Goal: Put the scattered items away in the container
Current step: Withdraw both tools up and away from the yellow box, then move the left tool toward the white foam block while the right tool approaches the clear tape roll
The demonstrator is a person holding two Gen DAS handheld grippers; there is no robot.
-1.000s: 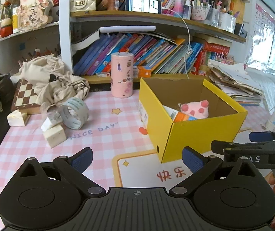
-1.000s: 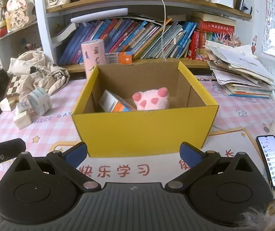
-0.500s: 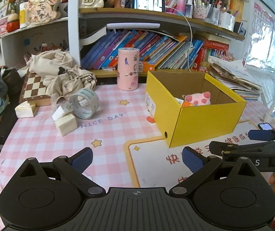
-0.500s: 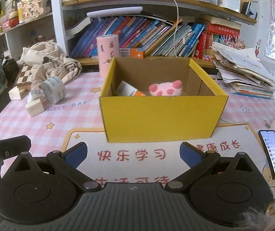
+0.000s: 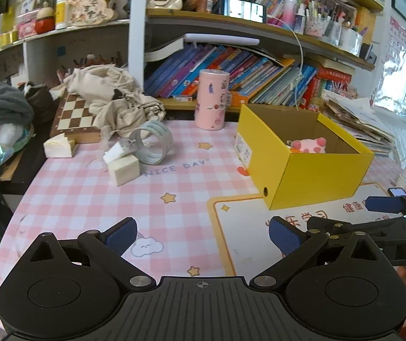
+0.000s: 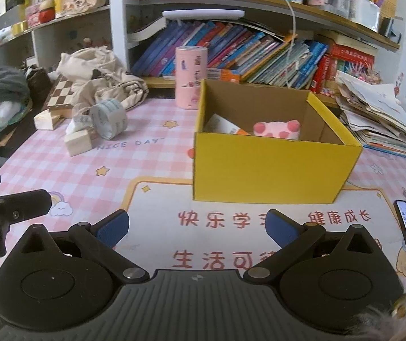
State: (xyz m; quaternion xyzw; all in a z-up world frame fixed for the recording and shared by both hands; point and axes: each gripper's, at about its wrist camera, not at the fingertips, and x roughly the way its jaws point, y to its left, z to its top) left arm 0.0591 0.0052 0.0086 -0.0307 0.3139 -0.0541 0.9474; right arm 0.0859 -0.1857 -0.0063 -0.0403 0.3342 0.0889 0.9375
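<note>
Currently: yellow box (image 6: pixel 274 167) far ahead of right gripper (image 6: pixel 197 227); tape roll (image 5: pixel 153 145) far-left of left gripper (image 5: pixel 203 234). Both spread wide, empty.

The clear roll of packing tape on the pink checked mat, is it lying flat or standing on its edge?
On its edge. The clear roll of packing tape rests on its curved rim, its hole facing sideways.

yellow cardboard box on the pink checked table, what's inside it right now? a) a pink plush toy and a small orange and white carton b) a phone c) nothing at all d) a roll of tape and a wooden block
a: inside the yellow cardboard box a pink plush toy lies beside a small orange and white carton, while the clear tape roll and the wooden block lie out on the table to its left.
</note>
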